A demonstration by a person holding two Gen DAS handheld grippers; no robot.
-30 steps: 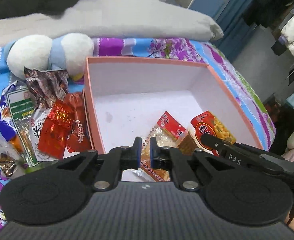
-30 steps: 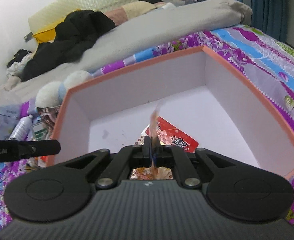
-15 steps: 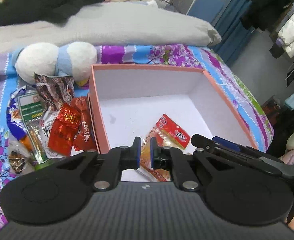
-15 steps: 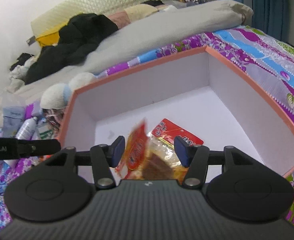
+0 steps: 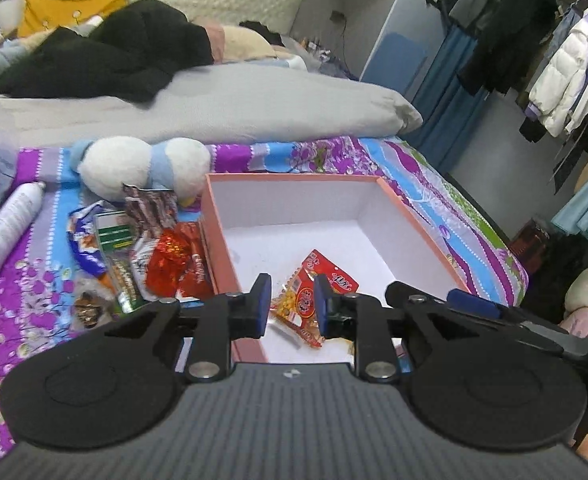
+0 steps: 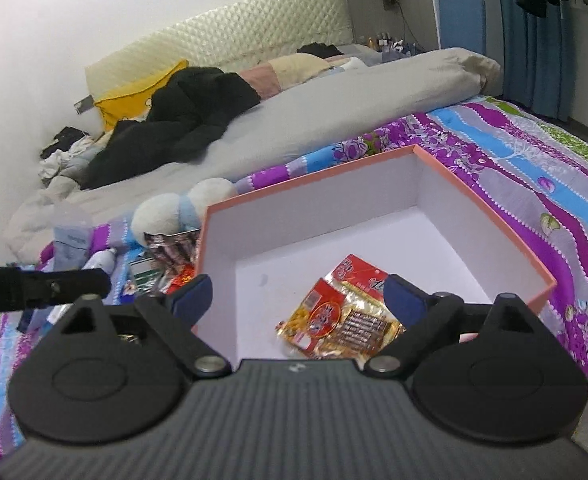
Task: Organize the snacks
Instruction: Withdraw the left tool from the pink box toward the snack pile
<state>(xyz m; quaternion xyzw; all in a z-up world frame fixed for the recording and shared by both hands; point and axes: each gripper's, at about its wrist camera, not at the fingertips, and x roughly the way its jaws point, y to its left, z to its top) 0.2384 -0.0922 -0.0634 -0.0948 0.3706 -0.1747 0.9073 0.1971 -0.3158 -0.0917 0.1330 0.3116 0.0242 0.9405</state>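
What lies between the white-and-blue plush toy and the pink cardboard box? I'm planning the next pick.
A crinkled brown foil snack packet stands between the plush toy and the box, seen in both wrist views.

we see the box (image 6: 490, 220) open on top, its far half bare; snack packets (image 6: 346, 312) fill the near corner, a snack pile (image 5: 141, 248) and plush toy (image 5: 141, 160) crowd its left wall.

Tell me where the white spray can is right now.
In the left wrist view, the white spray can lies on the floral bedspread, far left, beyond the loose snack pile.
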